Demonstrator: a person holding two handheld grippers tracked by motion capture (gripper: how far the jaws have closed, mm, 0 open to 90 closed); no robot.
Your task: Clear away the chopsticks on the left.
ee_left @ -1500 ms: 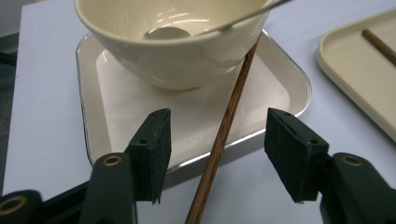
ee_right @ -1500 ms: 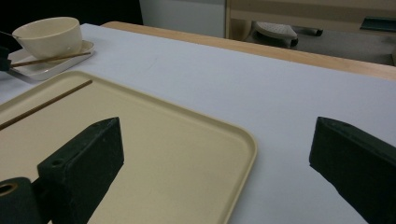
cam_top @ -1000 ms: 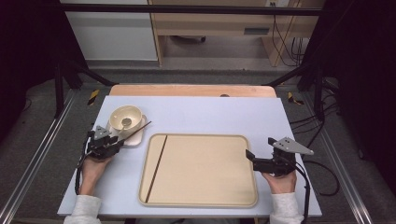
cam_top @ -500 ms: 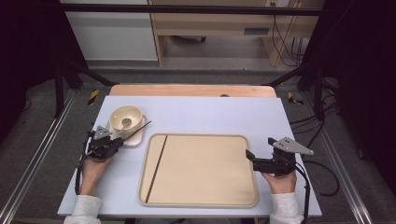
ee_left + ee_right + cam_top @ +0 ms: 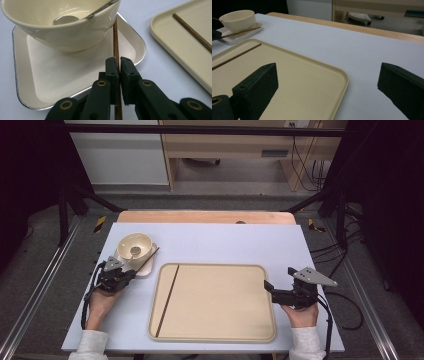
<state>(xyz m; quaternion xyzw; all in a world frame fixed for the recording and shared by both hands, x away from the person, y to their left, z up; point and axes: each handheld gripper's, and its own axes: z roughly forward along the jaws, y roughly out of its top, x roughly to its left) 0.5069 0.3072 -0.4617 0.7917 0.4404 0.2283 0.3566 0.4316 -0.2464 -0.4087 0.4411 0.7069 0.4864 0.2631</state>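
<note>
A cream bowl (image 5: 134, 245) (image 5: 62, 22) with a spoon (image 5: 63, 20) in it stands on a small square plate (image 5: 149, 269) (image 5: 50, 82) at the table's left. A brown chopstick (image 5: 146, 260) (image 5: 115, 37) leans across the plate's edge beside the bowl. My left gripper (image 5: 131, 272) (image 5: 118, 65) has just been closing and its pads now press on this chopstick. A second chopstick (image 5: 167, 300) (image 5: 237, 56) lies along the left side of the beige tray (image 5: 215, 305) (image 5: 312, 82). My right gripper (image 5: 267, 286) (image 5: 328, 68) is open at the tray's right edge, nothing between its jaws.
The white table top (image 5: 225, 240) has bare room behind the tray and to its right. A wooden strip (image 5: 205, 216) runs along the far edge. Black frame posts and cables (image 5: 345, 265) stand off the table's sides.
The left gripper's jaws have drawn together onto the chopstick by the plate. Neither hand has shifted, and the right gripper looks the same.
</note>
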